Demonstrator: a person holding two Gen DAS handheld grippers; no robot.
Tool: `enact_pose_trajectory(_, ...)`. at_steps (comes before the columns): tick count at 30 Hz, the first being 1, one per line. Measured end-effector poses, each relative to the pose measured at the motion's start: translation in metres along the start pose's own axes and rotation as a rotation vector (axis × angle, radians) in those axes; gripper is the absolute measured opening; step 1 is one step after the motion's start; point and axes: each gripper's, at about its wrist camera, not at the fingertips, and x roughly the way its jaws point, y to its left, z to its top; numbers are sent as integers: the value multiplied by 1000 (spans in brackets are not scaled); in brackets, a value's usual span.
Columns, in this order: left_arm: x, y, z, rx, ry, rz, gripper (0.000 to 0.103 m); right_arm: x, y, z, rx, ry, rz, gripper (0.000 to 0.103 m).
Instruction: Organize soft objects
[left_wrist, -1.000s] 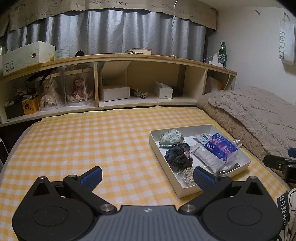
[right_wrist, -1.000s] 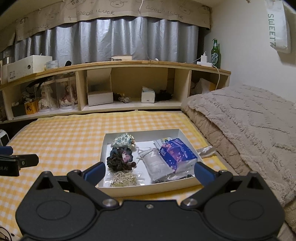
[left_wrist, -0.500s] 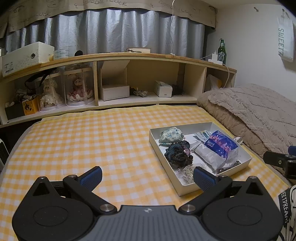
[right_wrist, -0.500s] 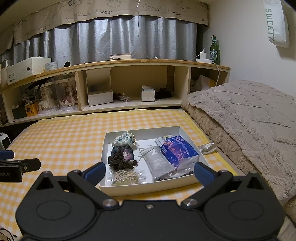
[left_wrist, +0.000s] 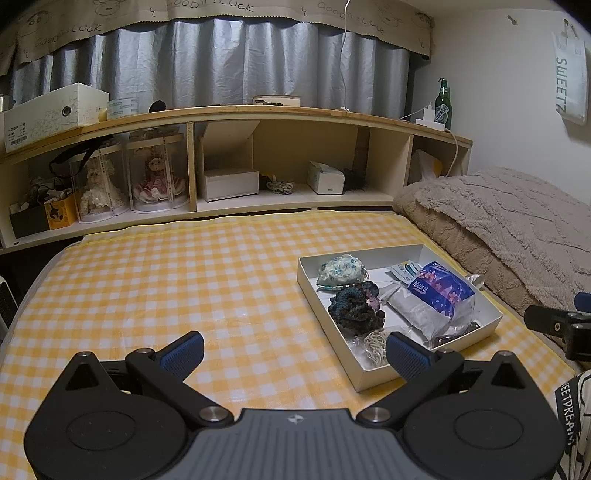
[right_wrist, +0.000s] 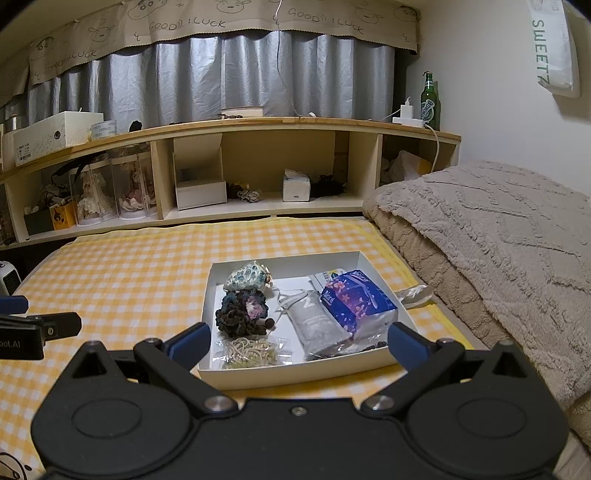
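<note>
Both cameras have eased higher; white box (right_wrist: 373, 271) sits low centre, left gripper (left_wrist: 293, 352) and right gripper (right_wrist: 298, 341) spread wide, apparently empty.

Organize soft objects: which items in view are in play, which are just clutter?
In play:
white tray
floral pouch
dark scrunchie
grey drawstring bag
purple tissue pack
bagged rubber bands
left gripper and right gripper, both open, empty

Clutter:
green bottle
doll cases
tissue box
beige blanket
</note>
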Motion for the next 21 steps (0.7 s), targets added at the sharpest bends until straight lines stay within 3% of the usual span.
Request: enact_pose_trajectory(21,-1,-2,1,-2,-1,-2,103,2,-2,0,-7,1,0,103)
